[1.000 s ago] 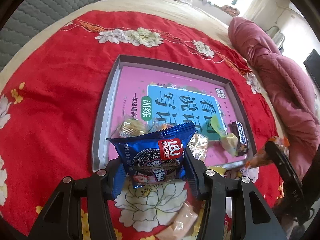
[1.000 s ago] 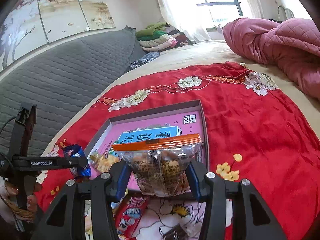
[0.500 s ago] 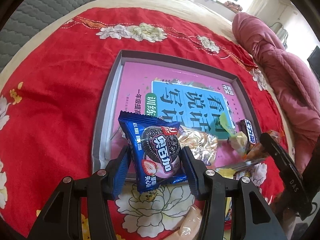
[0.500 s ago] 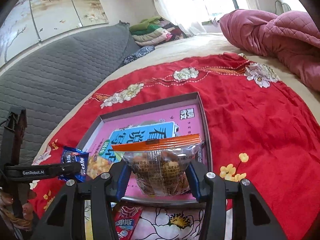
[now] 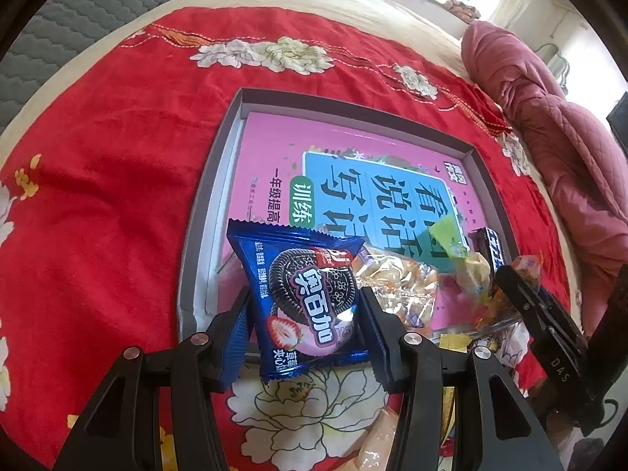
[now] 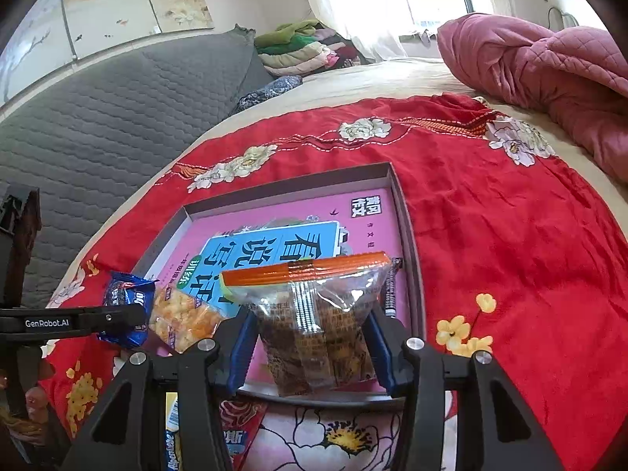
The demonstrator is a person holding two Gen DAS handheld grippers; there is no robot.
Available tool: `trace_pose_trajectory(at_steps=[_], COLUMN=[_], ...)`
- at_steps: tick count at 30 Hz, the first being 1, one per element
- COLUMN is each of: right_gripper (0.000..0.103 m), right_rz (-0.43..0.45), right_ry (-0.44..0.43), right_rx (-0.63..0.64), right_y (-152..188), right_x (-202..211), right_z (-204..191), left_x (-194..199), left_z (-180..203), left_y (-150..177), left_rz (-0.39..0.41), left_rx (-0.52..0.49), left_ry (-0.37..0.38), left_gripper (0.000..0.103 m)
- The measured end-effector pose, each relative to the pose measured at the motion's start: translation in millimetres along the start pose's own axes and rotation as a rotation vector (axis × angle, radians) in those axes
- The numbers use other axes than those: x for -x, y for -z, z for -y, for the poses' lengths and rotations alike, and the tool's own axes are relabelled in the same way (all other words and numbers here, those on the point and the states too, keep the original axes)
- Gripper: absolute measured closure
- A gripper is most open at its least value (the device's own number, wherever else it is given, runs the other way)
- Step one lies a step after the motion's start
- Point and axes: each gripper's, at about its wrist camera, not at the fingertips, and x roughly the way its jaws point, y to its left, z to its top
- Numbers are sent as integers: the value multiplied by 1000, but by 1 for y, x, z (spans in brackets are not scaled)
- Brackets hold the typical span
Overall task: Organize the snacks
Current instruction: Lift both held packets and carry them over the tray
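Meanwhile, the left gripper pinches a blue cookie packet between its blue pads, holding it over the near left corner of the grey tray, which lies on a red flowered blanket and has a pink book as its floor. Over the tray's near right edge, the right gripper clamps a clear bag of snacks with an orange seal strip. Inside the tray lie a crinkly packet of yellow crackers, a green-and-yellow wrapped sweet and a dark bar.
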Motion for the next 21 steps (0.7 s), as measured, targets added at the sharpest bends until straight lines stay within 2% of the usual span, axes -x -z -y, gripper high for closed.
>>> trace_pose_trajectory(at_steps=[21], right_gripper=[49], right_rz=[-42], right_ry=[5], right_rx=[-16], right_y=[5], right_x=[-7], right_z=[3], left_x=[2], left_z=[0], left_y=[1], left_rz=[-15], left_rx=[8], left_ry=[32], left_gripper=[49])
